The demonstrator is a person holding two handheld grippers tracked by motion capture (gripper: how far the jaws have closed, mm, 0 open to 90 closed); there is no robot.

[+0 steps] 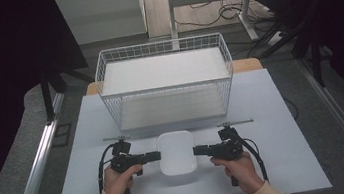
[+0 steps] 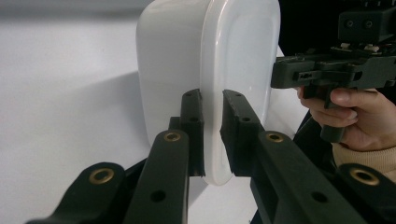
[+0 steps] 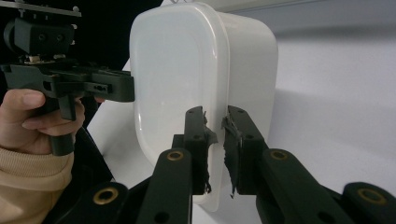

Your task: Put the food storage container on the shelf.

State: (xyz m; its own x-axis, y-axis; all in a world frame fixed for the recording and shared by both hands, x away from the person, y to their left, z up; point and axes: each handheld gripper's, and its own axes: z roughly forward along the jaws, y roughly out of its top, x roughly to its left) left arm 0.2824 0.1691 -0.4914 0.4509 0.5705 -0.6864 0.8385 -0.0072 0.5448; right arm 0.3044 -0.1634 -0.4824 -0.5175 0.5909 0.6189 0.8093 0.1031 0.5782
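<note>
A white rounded plastic tub sits at the front middle of the table, held from both sides. My left gripper is shut on the tub's left rim. In the left gripper view its jaws pinch the thin rim of the tub, one inside and one outside. My right gripper is shut on the opposite rim. The right gripper view shows the same pinch on the tub. I cannot tell whether the tub rests on the table or hangs just above it.
A white wire basket stands behind the tub at the table's middle back. The table is a pale board with edges to left, right and front. Dark floor, rails and cables surround it. A thin metal rod lies by each gripper.
</note>
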